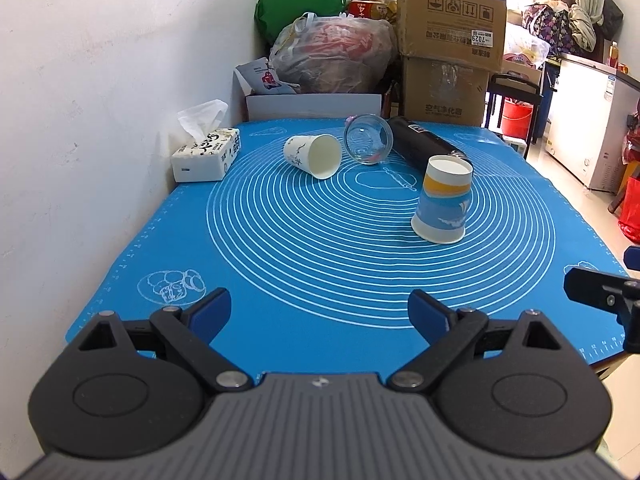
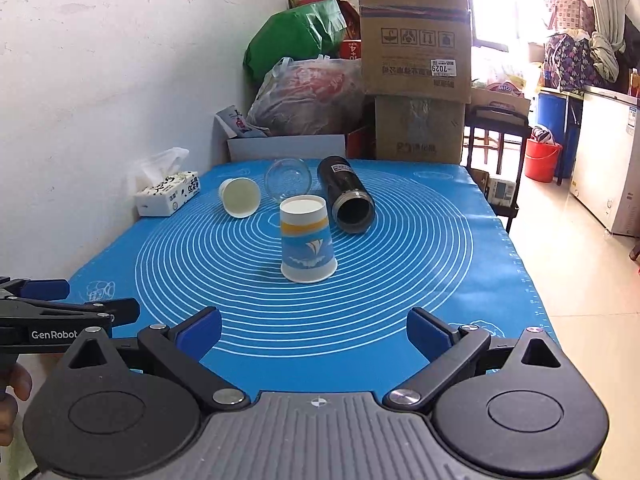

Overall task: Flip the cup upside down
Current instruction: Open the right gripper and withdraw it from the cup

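Blue mat (image 2: pixel 400 320): flask's open mouth (image 2: pixel 352 212).

The near half of the blue mat (image 2: pixel 360 340) lies bare, giving open passage in front of both spread-jawed grippers. Ahead at 12 o'clock the inverted paper cup (image 2: pixel 307 240) stands alone, with room all around it except behind, where the black flask (image 2: pixel 346 196), glass cup (image 2: pixel 288 179) and tipped white cup (image 2: pixel 239 197) crowd close. The wall (image 2: pixel 100 80) and tissue box (image 2: pixel 167 194) close the 10 o'clock side.

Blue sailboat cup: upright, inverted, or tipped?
Inverted. The blue paper cup stands with its wide rim on the mat, closed base up, sailboat print upside down.
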A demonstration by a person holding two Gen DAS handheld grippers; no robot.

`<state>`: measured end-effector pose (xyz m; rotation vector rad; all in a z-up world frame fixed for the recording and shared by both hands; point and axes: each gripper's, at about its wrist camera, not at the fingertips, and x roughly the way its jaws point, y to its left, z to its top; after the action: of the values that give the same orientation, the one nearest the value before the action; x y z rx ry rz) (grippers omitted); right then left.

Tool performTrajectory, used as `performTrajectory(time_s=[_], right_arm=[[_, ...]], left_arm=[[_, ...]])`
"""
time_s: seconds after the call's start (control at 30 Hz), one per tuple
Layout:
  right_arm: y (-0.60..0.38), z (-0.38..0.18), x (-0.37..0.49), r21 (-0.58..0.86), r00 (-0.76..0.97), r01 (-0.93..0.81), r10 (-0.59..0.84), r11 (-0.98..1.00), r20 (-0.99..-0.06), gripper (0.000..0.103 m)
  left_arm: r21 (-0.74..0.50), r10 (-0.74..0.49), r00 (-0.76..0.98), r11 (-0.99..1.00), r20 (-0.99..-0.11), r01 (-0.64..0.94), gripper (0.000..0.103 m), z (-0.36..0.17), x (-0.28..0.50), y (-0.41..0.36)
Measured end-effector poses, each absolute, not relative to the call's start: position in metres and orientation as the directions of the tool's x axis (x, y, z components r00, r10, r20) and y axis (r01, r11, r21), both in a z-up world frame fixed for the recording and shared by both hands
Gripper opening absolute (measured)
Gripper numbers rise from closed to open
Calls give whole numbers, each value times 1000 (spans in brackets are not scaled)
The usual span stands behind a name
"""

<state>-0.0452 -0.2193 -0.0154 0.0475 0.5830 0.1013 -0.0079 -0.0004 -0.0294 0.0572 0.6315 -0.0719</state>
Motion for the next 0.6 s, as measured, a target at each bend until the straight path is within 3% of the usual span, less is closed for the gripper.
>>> performTrajectory(time_s=[0.6], right_arm=[[-216,-12,-59,70,841,-97,119,993,-528,100]], left_arm=[[28,-45,812,997,-582,75,94,-26,-16,4]])
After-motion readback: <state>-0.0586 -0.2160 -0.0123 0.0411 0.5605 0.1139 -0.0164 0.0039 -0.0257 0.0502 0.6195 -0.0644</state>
